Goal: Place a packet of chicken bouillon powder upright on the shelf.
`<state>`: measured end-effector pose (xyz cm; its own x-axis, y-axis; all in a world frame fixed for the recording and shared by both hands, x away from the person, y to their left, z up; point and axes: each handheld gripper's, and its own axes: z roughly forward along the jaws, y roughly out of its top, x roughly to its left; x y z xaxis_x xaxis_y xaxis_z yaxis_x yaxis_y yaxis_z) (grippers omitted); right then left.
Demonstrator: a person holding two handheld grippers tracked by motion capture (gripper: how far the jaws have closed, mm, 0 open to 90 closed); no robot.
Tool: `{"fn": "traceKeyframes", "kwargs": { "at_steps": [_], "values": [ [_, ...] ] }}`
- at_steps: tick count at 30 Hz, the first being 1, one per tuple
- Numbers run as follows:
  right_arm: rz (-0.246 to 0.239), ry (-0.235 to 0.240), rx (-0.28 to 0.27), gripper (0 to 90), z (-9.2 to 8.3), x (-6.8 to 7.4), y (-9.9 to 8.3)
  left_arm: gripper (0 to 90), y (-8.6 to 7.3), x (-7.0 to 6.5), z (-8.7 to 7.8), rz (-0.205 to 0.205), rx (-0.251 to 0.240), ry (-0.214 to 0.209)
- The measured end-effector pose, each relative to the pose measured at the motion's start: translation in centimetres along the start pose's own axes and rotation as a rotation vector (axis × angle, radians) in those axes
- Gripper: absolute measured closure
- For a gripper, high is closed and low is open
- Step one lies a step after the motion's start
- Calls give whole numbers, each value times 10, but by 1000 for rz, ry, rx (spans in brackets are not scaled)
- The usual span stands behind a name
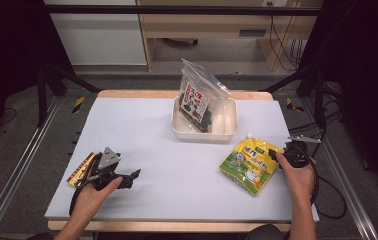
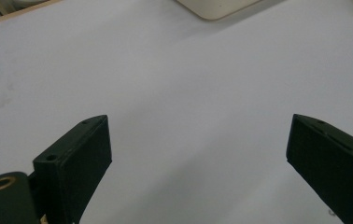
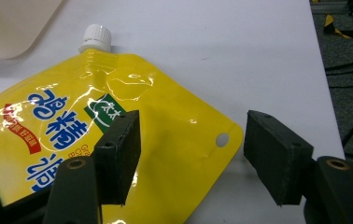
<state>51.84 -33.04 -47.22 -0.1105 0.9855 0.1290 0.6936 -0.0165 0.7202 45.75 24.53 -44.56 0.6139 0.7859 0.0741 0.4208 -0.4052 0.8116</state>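
The yellow pouch (image 1: pixel 251 163) lies at lower right of the high view, its corner between the spread right gripper (image 3: pixel 191 154) jaws. Slick film might slide out when pinched.

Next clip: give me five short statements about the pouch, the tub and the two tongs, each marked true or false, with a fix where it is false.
1. The yellow spout pouch lies flat on the table. True.
2. The pouch's white cap is off. False: the cap sits on the spout.
3. The right tongs are clamped on the pouch. False: their jaws stand apart around the pouch's corner, and the pads do not press on it.
4. The white tub holds a clear bag of dark snacks. True.
5. The left tongs grip a packet. False: their jaws are open over bare table.
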Motion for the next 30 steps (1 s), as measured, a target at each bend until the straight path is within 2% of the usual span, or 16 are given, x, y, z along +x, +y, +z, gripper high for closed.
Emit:
{"fn": "traceKeyframes", "kwargs": {
  "at_steps": [12,14,15,17,18,20,30],
  "values": [
    [-23,16,-5,437,-1,5,1,64,0,0,0,1,2,-1],
    [-24,15,-9,474,-3,6,2,65,0,0,0,1,1,-1],
    [-43,7,-15,501,-3,5,2,64,0,0,0,1,1,-1],
    [-34,-4,-25,593,-5,6,2,65,0,0,0,2,2,-1],
    [-34,-4,-25,593,-5,6,2,65,0,0,0,1,2,0],
    [-48,-10,-35,669,-7,7,3,64,0,0,0,2,2,-1],
    [-64,-24,-34,815,-9,9,4,65,1,0,0,2,3,0]
  ]
}}
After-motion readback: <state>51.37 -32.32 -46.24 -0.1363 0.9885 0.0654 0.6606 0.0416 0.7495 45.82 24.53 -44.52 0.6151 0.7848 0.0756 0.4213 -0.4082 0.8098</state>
